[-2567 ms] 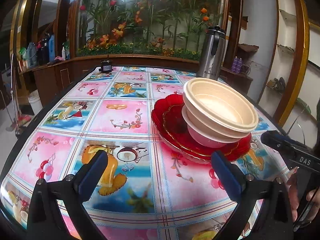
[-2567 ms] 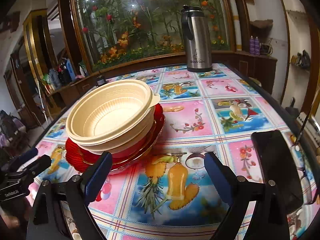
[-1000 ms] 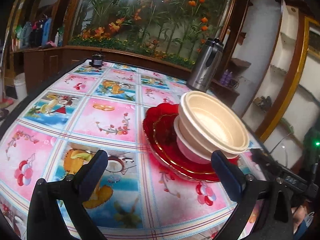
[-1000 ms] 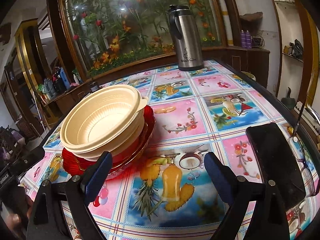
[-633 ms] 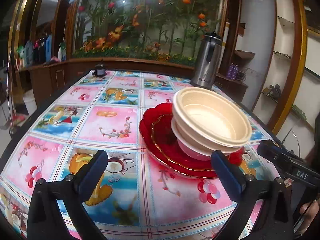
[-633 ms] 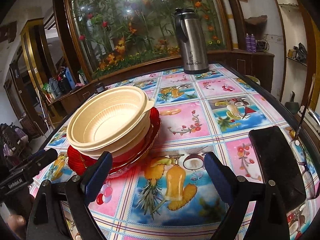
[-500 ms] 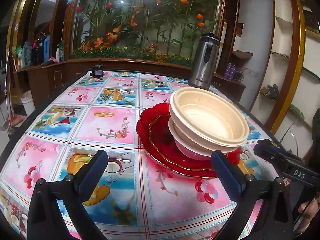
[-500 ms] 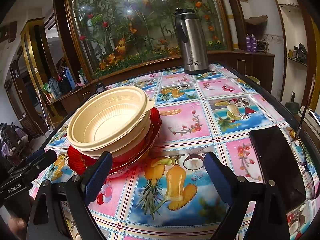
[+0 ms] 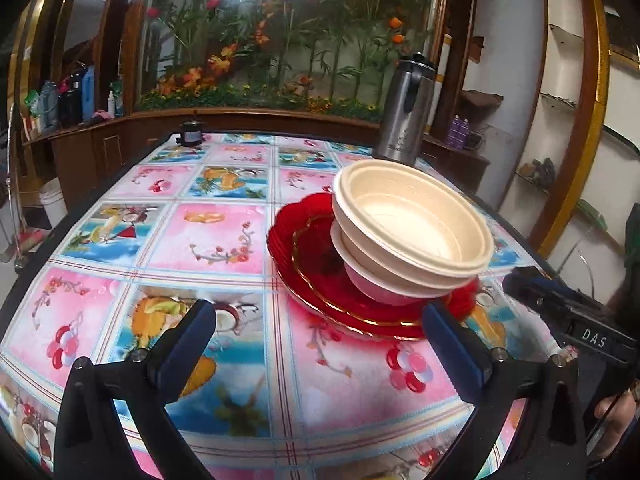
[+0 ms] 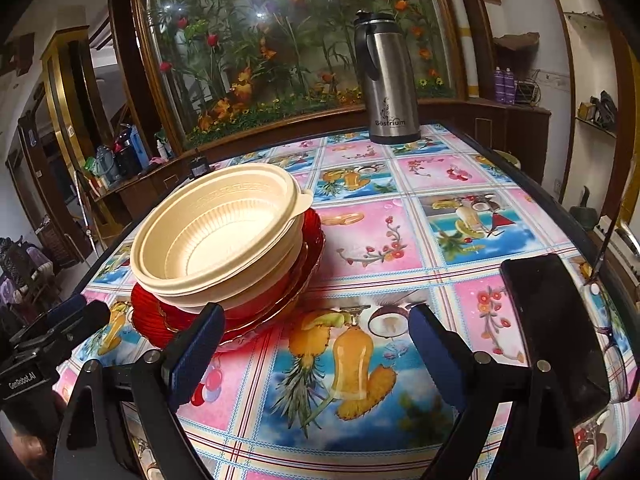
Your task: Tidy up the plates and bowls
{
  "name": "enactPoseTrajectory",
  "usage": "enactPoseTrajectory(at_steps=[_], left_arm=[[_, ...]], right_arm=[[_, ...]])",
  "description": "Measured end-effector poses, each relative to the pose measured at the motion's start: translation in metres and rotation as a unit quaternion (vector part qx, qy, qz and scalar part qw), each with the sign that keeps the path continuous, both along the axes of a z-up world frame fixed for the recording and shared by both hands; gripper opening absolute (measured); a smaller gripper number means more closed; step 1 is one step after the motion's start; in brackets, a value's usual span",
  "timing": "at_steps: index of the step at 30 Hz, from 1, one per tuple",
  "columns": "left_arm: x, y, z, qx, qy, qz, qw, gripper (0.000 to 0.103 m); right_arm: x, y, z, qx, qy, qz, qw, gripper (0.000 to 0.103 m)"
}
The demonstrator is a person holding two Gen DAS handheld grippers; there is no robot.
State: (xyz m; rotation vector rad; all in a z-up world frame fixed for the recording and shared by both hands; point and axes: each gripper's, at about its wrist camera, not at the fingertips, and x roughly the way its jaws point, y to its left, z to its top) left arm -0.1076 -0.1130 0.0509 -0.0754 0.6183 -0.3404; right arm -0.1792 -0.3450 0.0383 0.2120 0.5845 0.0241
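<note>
With both my left gripper (image 9: 320,344) and right gripper (image 10: 316,346) spread wide and empty, the cream bowls (image 10: 218,236) sit nested on the red plates (image 9: 316,256), so stacking looks finished.

Table cover: a glossy tablecloth (image 9: 208,240) printed in pink and blue squares of fruit, drinks and flowers.
Flask: a steel vacuum flask (image 10: 386,80) with a black lid and handle stands upright at the far edge of the table.
Phone: a dark smartphone (image 10: 556,332) lies flat near the table's right edge.
Small dark object: a black item (image 9: 191,133) sits at the far left corner; too small to identify.
Backdrop: a curved glass display (image 10: 280,48) of artificial flowers and bamboo, framed in wood.
Side counter: bottles (image 9: 60,100) clustered on a wooden counter at left.
Floor: a white bucket (image 9: 54,206) beside the table.
</note>
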Motion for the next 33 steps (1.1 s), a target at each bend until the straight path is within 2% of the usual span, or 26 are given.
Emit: enactPoseTrajectory(at_steps=[2, 4, 6, 8, 11, 15, 18, 33], left_arm=[[0.002, 0.003, -0.001, 0.003, 0.016, 0.006, 0.9999, 0.103], [0.007, 0.002, -0.003, 0.026, 0.030, 0.017, 0.9991, 0.103], [0.009, 0.000, -0.003, 0.048, 0.024, 0.027, 0.9982, 0.103], [0.011, -0.002, -0.005, 0.062, 0.024, 0.026, 0.9975, 0.103], [0.012, -0.004, -0.007, 0.066, 0.026, 0.023, 0.9972, 0.103], [0.010, -0.006, -0.004, 0.069, 0.009, 0.022, 0.9973, 0.103], [0.011, -0.008, -0.002, 0.081, 0.002, 0.030, 0.9963, 0.103], [0.023, -0.005, -0.003, 0.083, 0.025, 0.046, 0.9952, 0.103]], right_arm=[[-0.007, 0.003, 0.003, -0.006, -0.016, -0.008, 1.000, 0.095], [-0.011, 0.007, 0.004, -0.009, -0.022, -0.006, 1.000, 0.095], [-0.016, 0.010, 0.005, 0.001, -0.033, -0.002, 0.999, 0.095], [-0.016, 0.017, 0.006, -0.020, -0.040, -0.004, 0.999, 0.095], [-0.011, 0.020, 0.006, -0.025, -0.033, 0.002, 0.999, 0.095], [-0.008, 0.013, 0.004, -0.007, -0.026, 0.001, 1.000, 0.095], [-0.007, 0.014, 0.004, -0.011, -0.024, 0.003, 1.000, 0.095], [-0.007, 0.019, 0.002, -0.019, -0.020, 0.007, 1.000, 0.095]])
